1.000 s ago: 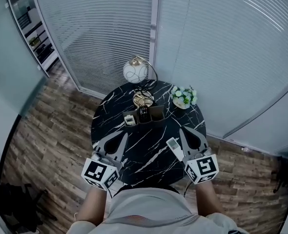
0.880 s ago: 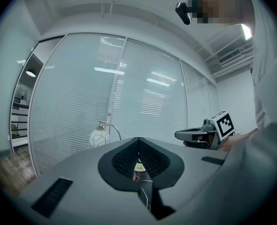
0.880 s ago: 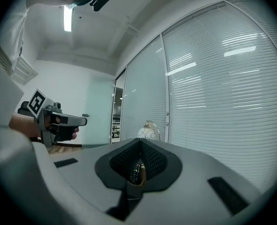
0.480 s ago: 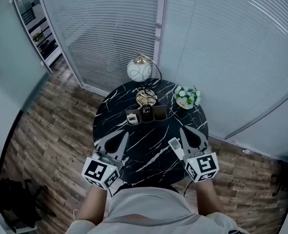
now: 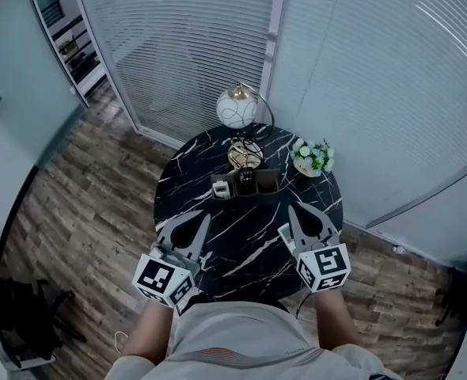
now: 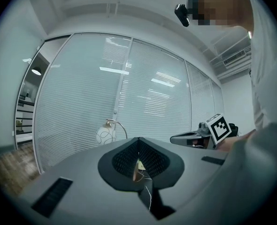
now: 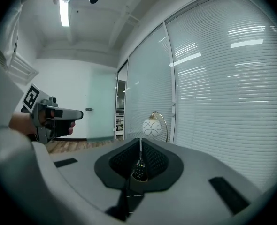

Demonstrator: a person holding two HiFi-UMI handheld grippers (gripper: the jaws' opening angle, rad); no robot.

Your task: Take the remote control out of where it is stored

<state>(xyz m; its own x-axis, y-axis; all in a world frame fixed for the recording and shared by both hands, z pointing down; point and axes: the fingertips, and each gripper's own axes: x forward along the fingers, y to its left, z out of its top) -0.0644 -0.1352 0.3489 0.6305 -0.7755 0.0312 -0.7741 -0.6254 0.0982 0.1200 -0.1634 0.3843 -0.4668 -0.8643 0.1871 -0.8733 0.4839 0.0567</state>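
In holder (image 5: 270, 183) — black remote (image 5: 246, 176) | ahead of right tool (image 5: 290, 209) (clenched, empty) | left tool (image 5: 206, 215) clenched

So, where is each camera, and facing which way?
Head view: on the person's head, looking steeply down at the round black marble table; left gripper and right gripper show.
Left gripper view: on the left gripper, facing the white globe lamp; right gripper shows.
Right gripper view: on the right gripper, facing that lamp; left gripper shows.
Shared: all see the lamp.

Black marble table (image 5: 218, 228) bears lamp (image 5: 237, 108), organizer (image 5: 245, 185), flower pot (image 5: 313, 158).
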